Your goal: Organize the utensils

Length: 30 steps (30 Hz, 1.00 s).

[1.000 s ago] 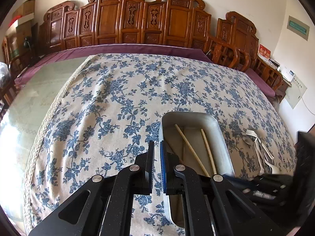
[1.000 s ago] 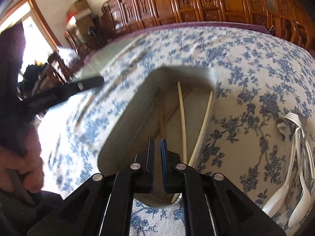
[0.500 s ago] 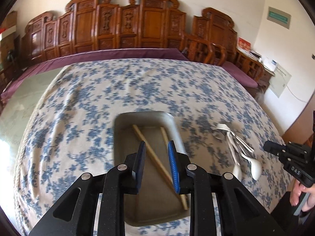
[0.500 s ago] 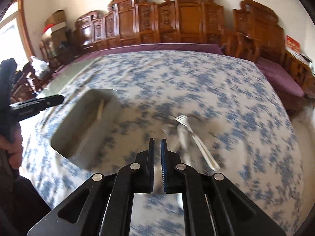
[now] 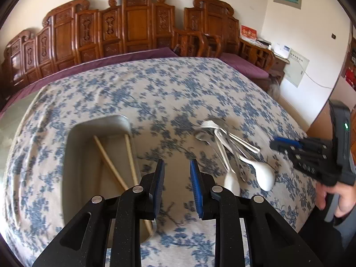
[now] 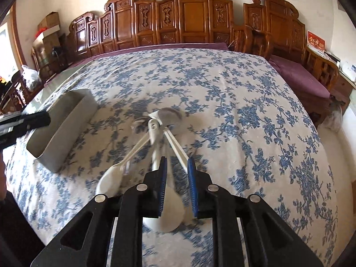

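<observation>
White spoon [image 6: 165, 209] beneath right gripper [image 6: 176, 166]

Matte black speckled finger arms on left gripper [image 5: 176, 187] and right gripper [image 6: 176, 184], blue ribbed pads [image 5: 159, 184], silver round pivot screws. Green indicator light on right unit's black housing.

The red card [image 6: 315, 41] bears gold characters, seemingly unreadable.

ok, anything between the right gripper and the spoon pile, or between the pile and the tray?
Nothing visible. The right gripper, jaws opening and empty, hangs over the white spoons. Only bare tablecloth separates the pile from the tray, which holds two chopsticks.
</observation>
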Each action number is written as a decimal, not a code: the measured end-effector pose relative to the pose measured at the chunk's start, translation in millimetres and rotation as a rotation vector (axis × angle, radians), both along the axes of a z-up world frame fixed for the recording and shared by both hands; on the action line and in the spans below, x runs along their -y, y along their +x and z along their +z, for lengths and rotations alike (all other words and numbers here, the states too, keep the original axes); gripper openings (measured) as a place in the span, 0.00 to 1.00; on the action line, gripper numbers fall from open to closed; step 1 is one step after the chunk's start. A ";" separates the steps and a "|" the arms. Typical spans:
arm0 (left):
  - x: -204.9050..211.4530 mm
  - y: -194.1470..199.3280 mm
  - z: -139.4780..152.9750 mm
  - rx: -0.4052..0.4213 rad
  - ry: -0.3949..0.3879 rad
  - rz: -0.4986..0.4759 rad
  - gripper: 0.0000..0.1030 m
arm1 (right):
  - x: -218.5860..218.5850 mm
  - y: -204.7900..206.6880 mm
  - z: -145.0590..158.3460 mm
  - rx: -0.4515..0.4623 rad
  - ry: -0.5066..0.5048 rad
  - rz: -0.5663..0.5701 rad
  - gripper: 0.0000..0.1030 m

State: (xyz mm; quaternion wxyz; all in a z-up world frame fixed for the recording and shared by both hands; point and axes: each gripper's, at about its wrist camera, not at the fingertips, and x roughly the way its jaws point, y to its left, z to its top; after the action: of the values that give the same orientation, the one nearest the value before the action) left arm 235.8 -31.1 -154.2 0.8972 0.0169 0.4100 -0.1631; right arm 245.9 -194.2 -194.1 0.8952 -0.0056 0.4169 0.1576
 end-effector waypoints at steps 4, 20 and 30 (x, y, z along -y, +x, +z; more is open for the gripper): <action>15.0 -0.2 -9.9 -0.020 -0.003 -0.026 0.21 | 8.9 6.7 -12.9 -0.011 0.044 -0.008 0.20; 65.7 7.4 -61.3 -0.124 -0.009 -0.119 0.35 | 14.3 16.4 -26.2 -0.031 0.074 -0.011 0.20; 77.4 10.7 -76.3 -0.193 -0.076 -0.158 0.32 | 13.5 15.4 -27.6 -0.035 0.086 -0.011 0.20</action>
State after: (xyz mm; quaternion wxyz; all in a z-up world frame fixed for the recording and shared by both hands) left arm 246.5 -108.4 -230.5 0.8379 -0.0007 0.4854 -0.2496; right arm 261.4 -207.7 -221.7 0.8880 0.0378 0.4253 0.1706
